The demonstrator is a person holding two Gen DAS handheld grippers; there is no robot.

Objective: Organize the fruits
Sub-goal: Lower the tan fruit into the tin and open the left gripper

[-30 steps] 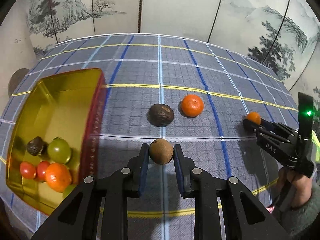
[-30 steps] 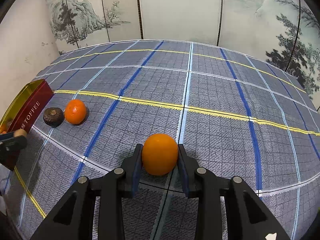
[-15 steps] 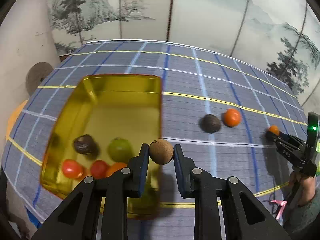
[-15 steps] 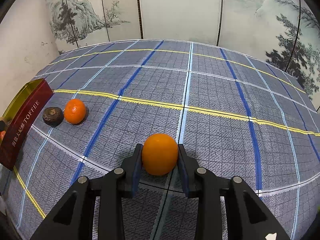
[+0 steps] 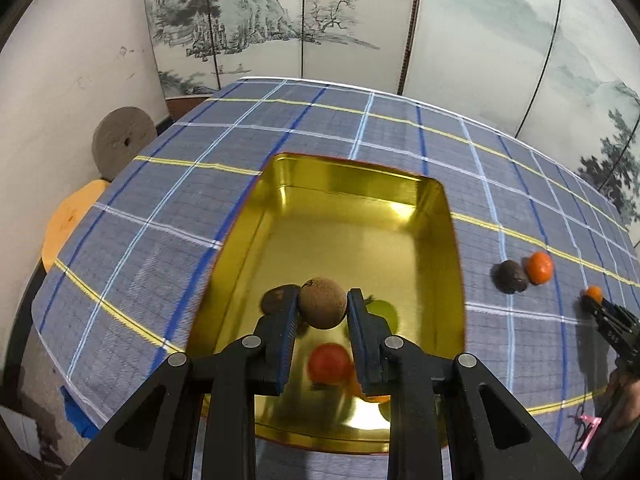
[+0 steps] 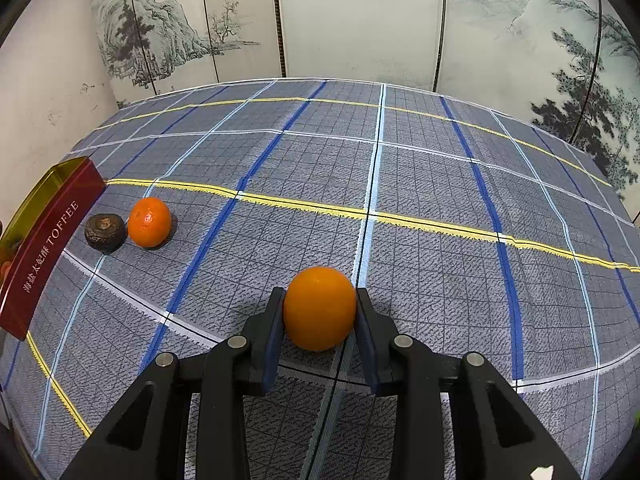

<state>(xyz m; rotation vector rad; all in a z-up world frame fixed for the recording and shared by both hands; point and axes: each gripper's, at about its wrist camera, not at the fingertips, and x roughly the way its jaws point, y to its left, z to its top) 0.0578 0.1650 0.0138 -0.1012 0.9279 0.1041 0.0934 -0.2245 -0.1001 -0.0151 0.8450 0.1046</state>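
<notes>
Item: left tool, one, clamped on a round brown fruit and held over the near end of the gold tin, evidently poised so the fruit will fall among what is already gathered there. Item: right tool, one, gripping a smooth orange low over the tabletop, well right of the tin, probably waiting for its turn at the tin. Tin, one: red outside, lettered TOFFEE, standing at the left of the tabletop. Contents, partly hidden behind the left tool: one dark wrinkled fruit, one green fruit, one red fruit, and at least one orange piece near it; the full count cannot be told. Loose on the checked cloth, just right of the tin: one dark wrinkled fruit and one mandarin, touching or nearly so, apparently still to be collected.
</notes>
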